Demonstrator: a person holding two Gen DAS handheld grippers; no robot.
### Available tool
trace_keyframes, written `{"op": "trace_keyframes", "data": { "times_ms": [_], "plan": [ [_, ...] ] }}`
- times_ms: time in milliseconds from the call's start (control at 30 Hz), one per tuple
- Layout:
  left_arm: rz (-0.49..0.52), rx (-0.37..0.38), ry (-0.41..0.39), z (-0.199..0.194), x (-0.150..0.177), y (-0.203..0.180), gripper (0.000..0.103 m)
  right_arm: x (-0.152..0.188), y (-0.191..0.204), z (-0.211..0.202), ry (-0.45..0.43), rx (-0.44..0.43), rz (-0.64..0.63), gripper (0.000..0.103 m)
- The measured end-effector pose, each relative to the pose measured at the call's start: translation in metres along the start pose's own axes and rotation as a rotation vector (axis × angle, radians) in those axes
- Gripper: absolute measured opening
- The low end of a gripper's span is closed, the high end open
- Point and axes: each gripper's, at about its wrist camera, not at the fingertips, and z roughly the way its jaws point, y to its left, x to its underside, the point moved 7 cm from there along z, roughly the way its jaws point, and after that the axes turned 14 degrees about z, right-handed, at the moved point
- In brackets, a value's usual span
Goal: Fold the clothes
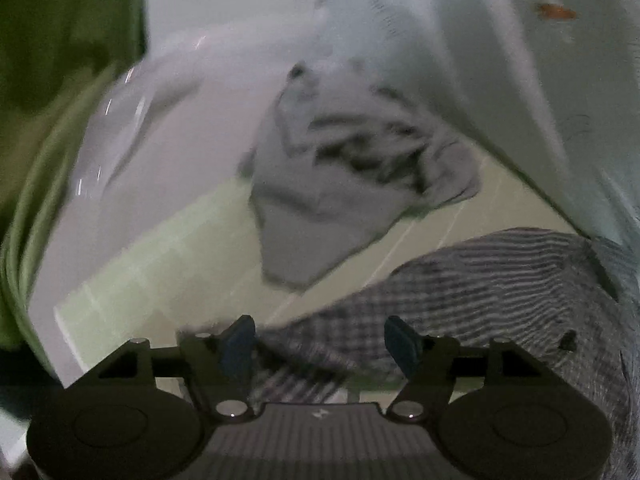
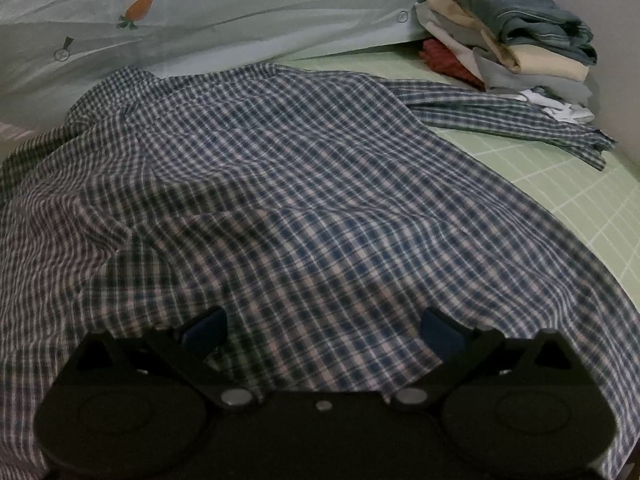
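A blue-and-white checked shirt lies spread over the green gridded sheet, one sleeve stretched to the right. My right gripper hovers over its near part, jaws wide apart, blue pads clear of the cloth. In the blurred left wrist view the same shirt fills the lower right. My left gripper stands open above the shirt's edge, with cloth showing between and below the pads but not pinched.
A crumpled grey garment lies ahead of the left gripper, beside a pale lilac cloth. A pale duvet with a carrot print lies behind the shirt. A stack of folded clothes sits at the back right.
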Motion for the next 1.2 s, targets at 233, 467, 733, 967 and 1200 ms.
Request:
{"op": "trace_keyframes", "data": {
  "times_ms": [233, 467, 733, 967, 1200],
  "plan": [
    [-0.121, 0.005, 0.077, 0.027, 0.013, 0.020, 0.072, -0.001, 0.000, 0.000, 0.005, 0.003, 0.002, 0.103],
    [-0.215, -0.027, 0.145, 0.046, 0.011, 0.029, 0.043, 0.000, 0.000, 0.000, -0.004, 0.002, 0.003, 0.103],
    [-0.146, -0.037, -0.018, 0.024, -0.016, 0.030, 0.002, 0.000, -0.001, 0.001, -0.008, -0.008, -0.005, 0.103],
    [0.052, 0.002, -0.360, -0.052, -0.021, 0.012, 0.004, 0.000, -0.001, 0.001, -0.013, -0.014, -0.009, 0.103],
    [-0.149, 0.013, 0.003, -0.007, 0.064, 0.037, 0.023, -0.001, -0.001, 0.002, -0.009, -0.014, -0.011, 0.103]
  ]
}}
